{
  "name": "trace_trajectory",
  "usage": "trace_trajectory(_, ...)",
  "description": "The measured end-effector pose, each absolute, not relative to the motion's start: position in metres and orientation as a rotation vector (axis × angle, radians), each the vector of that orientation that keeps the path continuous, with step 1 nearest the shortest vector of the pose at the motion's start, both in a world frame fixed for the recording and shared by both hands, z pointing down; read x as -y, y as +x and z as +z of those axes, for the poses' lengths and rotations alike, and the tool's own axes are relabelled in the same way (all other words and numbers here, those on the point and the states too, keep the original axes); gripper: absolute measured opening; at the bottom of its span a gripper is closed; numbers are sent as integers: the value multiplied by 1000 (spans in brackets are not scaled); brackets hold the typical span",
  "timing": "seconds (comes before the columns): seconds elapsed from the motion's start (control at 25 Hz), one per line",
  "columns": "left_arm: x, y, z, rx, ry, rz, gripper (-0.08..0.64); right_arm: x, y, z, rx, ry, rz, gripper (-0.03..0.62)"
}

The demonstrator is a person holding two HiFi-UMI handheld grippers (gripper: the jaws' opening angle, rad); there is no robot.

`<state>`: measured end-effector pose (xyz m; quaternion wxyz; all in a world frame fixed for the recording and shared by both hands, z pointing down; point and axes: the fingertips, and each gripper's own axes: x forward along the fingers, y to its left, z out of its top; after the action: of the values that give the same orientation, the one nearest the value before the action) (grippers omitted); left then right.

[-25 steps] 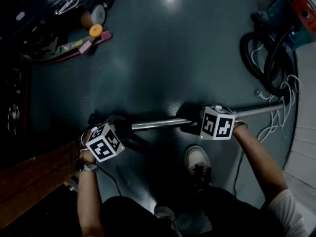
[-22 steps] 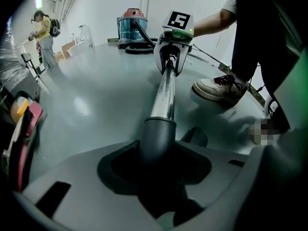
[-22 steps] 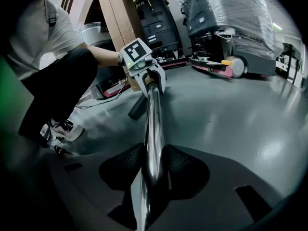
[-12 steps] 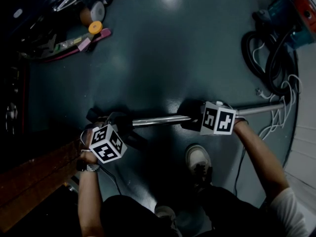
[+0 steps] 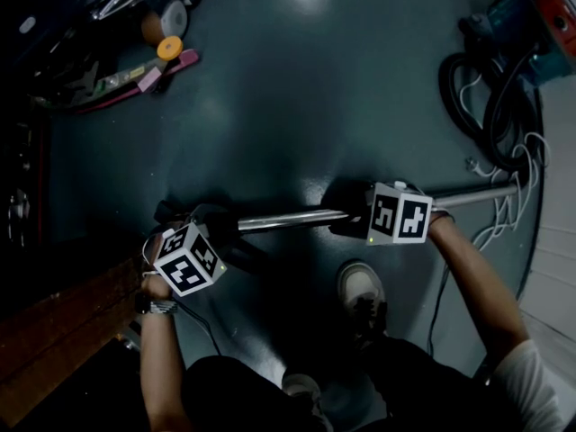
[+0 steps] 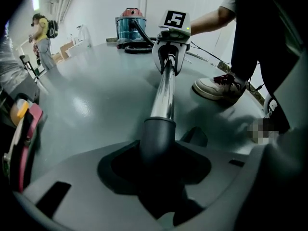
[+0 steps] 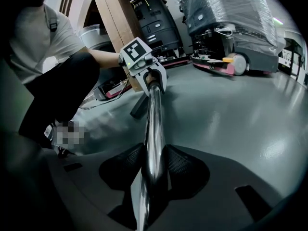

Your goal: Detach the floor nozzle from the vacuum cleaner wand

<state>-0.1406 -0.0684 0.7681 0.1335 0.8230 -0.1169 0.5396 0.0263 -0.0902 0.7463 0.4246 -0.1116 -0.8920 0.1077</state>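
Left gripper (image 6: 156, 177): clamped, jaws partway apart, on the grey nozzle neck (image 6: 158, 136) between them.
Right gripper (image 7: 151, 174): clamped on the chrome wand (image 7: 153, 124), seen running straight ahead.

Floor nozzle (image 7: 137, 107) mostly hidden beneath left gripper (image 5: 205, 230), rest lost in shadow. Nozzle neck (image 6: 156, 134) lower end vanishes in blackness between its jaws. Wand (image 5: 288, 219) stretch covered under right gripper (image 5: 351, 216). Vacuum canister (image 5: 531, 16) beyond it cut by edge.

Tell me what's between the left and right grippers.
The chrome wand alone runs from the left gripper, on the nozzle's dark neck, to the right gripper; the head view shows it.
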Motion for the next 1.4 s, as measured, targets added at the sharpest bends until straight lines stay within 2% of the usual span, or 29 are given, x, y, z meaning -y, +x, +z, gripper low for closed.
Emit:
trace_trajectory(0.6, 33, -131, 766, 56, 2201, 1390, 179, 67, 31, 744, 2190, -377, 167, 166)
trace_trajectory(1.4, 69, -140, 761, 413, 2477, 1608, 179, 89, 30, 742, 2260, -287, 300, 163)
